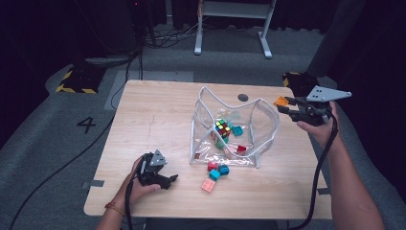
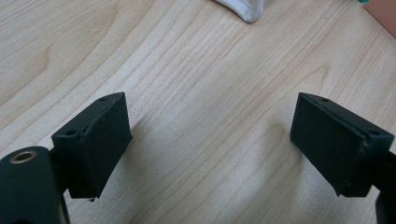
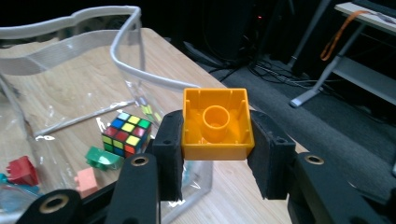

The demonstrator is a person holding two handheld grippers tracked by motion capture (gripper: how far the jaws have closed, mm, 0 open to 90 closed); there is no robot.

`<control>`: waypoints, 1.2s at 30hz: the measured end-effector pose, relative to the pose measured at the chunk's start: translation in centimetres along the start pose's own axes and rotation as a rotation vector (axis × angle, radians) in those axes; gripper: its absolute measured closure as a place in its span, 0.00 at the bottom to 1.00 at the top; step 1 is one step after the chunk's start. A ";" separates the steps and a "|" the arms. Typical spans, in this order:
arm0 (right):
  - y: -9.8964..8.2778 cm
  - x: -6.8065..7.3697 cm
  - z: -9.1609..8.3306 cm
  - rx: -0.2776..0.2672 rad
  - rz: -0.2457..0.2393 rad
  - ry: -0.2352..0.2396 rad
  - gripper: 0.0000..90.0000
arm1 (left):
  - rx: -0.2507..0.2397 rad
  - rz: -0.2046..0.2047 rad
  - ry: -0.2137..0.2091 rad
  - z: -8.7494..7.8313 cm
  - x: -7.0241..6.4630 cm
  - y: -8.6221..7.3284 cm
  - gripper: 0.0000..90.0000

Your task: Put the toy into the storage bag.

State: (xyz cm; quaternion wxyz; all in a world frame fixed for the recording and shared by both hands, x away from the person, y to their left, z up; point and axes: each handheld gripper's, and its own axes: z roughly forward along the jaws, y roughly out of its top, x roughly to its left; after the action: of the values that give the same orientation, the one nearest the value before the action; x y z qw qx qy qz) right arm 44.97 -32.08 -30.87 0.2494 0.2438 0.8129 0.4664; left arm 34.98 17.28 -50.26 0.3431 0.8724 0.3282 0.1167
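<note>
While clamped by black jaws | orange block (image 3: pixel 218 125): square, hollow plastic

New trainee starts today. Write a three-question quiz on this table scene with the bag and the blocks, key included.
1. True or false: the right tongs grip an orange block.
2. What stands in the clear bag? A) a colour cube B) a mug C) a ball
3. How do the left tongs stand, and what is between them?

Key:
1. True: the pads press on its two sides, hollow underside toward the camera.
2. A: the colour cube stands among loose blocks.
3. Open, with nothing between them, low over the bare table.
</note>
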 end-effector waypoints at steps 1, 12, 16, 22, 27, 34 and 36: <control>0.2 0.3 0.3 0.002 -0.007 0.013 0.66 | 0.001 -0.001 -0.002 0.0 0.0 0.0 0.14; 1.5 3.5 3.3 0.050 -0.134 0.160 0.66 | -0.001 0.000 0.001 0.0 0.0 0.0 0.14; 1.8 4.5 4.5 0.092 -0.182 0.197 0.66 | 0.001 0.000 0.000 0.0 0.0 0.0 0.14; 2.4 5.6 6.0 0.165 -0.237 0.227 0.66 | 0.000 0.001 0.001 0.0 0.0 0.0 0.14; 2.8 6.4 7.6 0.231 -0.280 0.226 0.66 | 0.001 0.001 0.001 0.0 0.0 0.0 0.14; 3.6 6.7 9.5 0.349 -0.322 0.222 0.66 | 0.001 0.001 0.001 0.0 0.0 0.0 0.14; 3.8 6.7 9.9 0.400 -0.348 0.210 0.66 | 0.000 0.001 0.001 0.0 0.0 0.0 0.14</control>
State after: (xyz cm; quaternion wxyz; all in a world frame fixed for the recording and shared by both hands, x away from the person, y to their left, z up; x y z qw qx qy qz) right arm 46.81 -19.92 -33.07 0.1870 0.0952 0.9399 0.2695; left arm 34.99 17.29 -50.24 0.3427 0.8725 0.3280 0.1171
